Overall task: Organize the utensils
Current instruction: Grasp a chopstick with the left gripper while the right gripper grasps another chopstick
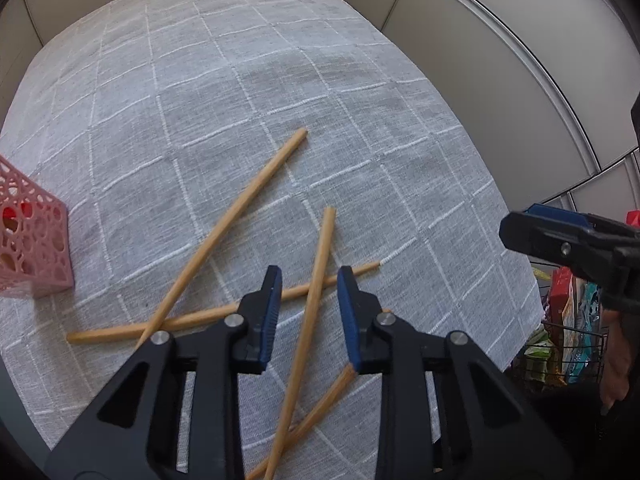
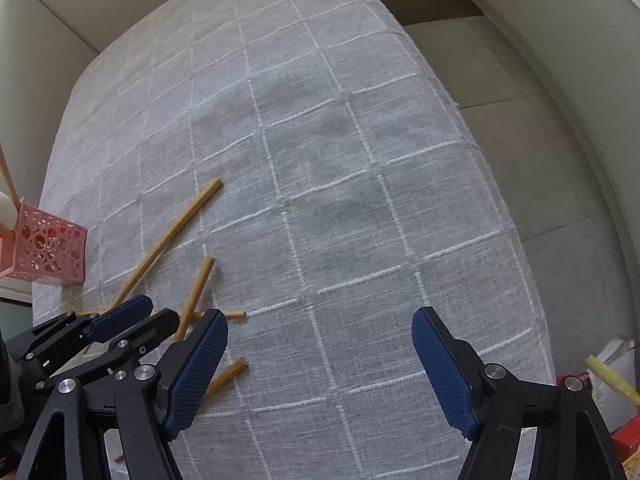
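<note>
Several wooden chopsticks [image 1: 236,208] lie crossed on the grey checked tablecloth [image 1: 280,80]. My left gripper [image 1: 306,280] is open, its jaws on either side of one chopstick [image 1: 316,280] and just above it, holding nothing. A pink perforated holder [image 1: 32,248] stands at the left edge; in the right wrist view the holder [image 2: 48,248] has a chopstick and a white utensil in it. My right gripper [image 2: 320,340] is wide open and empty over bare cloth, to the right of the chopsticks [image 2: 172,236]. The left gripper [image 2: 120,320] shows in the right wrist view.
The table's right edge [image 1: 520,240] drops to a tiled floor [image 2: 520,120]. A wire basket with packets [image 1: 568,340] stands on the floor at the right. Walls and cabinet panels [image 1: 480,40] run behind the table.
</note>
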Tool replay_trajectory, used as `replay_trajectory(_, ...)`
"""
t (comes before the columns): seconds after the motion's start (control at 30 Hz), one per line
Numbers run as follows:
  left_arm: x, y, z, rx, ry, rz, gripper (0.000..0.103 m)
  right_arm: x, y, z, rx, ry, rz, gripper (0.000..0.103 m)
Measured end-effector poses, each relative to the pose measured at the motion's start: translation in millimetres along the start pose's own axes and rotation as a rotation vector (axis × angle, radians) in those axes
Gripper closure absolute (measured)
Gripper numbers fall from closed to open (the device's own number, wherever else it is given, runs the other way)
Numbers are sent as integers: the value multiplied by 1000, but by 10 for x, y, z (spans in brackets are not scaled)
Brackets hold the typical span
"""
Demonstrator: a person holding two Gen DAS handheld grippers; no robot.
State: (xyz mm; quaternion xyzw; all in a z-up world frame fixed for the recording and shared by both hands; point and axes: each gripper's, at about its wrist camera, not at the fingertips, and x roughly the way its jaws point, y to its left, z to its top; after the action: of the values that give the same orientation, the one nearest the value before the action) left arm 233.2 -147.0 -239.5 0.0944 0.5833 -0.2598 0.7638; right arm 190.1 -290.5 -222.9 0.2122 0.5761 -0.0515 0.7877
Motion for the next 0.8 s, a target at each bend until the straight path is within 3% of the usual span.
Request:
replay_trajectory(0.07, 54, -24, 28, 1, 12, -4, 82, 5, -26, 0, 5, 3, 2, 23)
replay_trajectory(0.4, 255, -64, 107, 14, 15, 82, 95, 11, -58, 15, 17, 11, 12, 23)
replay_trajectory(0.63, -15, -24, 5, 52, -36, 96, 95, 159, 38, -63, -10, 73, 3, 23)
replay_trajectory(0.8, -252, 107, -198, 69, -52, 98, 95, 375, 180, -177, -27, 174, 70, 23)
